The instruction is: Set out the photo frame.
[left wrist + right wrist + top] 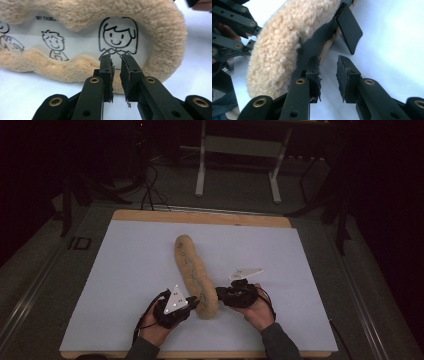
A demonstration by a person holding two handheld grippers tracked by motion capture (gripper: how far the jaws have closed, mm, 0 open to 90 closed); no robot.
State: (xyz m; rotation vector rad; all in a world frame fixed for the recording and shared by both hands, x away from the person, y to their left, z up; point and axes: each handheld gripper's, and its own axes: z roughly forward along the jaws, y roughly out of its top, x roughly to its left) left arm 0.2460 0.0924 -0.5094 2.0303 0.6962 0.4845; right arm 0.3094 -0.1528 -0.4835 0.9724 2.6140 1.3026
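The white table (pixel 125 270) carries a long tan fleece frame (pixel 192 270) running from the centre toward the lower middle of the high view. Its limp near end could slump or drag askew, I judge, if one jaw snags the pile. The left gripper (pixel 117 58) and right gripper (pixel 328 63) stand slightly apart beside it, pressing nothing.

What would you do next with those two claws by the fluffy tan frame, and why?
Probably ease both claws back from the fluffy picture frame. It lies flat on the white table top, and the left claw and right claw both show a gap with nothing pinched, one on each side of the frame's near end. It looks set down.
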